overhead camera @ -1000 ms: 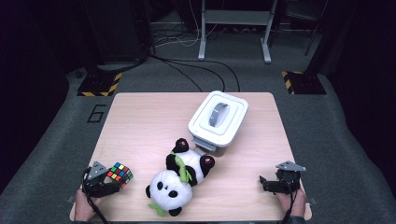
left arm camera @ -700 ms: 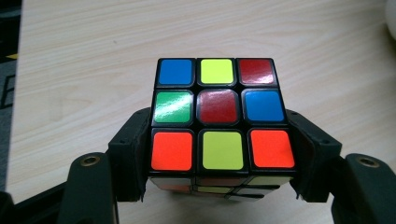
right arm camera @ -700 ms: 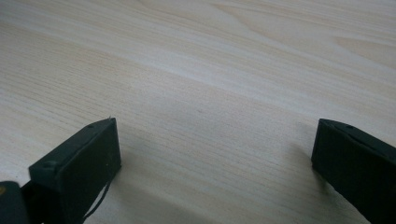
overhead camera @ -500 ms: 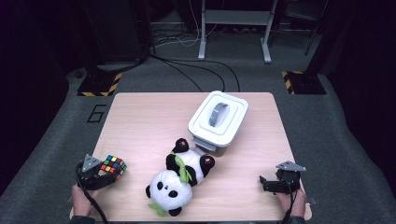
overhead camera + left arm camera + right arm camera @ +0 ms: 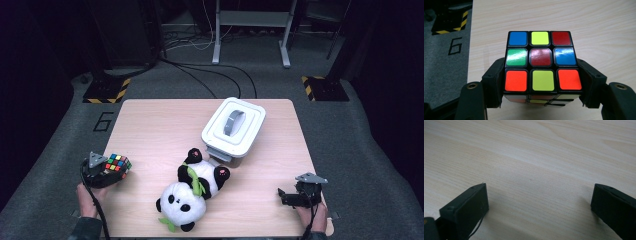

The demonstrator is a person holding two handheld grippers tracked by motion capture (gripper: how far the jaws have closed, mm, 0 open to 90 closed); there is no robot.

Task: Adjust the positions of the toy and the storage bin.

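One scrambled, glossy, multicoloured plastic puzzle cube (image 5: pixel 541 60) sits clamped in the left tongs (image 5: pixel 541 87); the right tongs (image 5: pixel 539 202) gape wide, empty.

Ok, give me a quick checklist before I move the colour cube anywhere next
1. Grip: left hand-held gripper clamps the multicoloured plastic puzzle cube on two opposite sides: ok.
2. Cube level between the jaws: ok.
3. Cube lifted off the light wooden table: cannot tell.
4. Path toward the middle: black-and-white plush panda lies there: not ok.
5. White plastic lidded box with grey handle, lid on: not ok if the cube goes inside.
6. Right hand-held gripper open, nothing between its jaws: ok.
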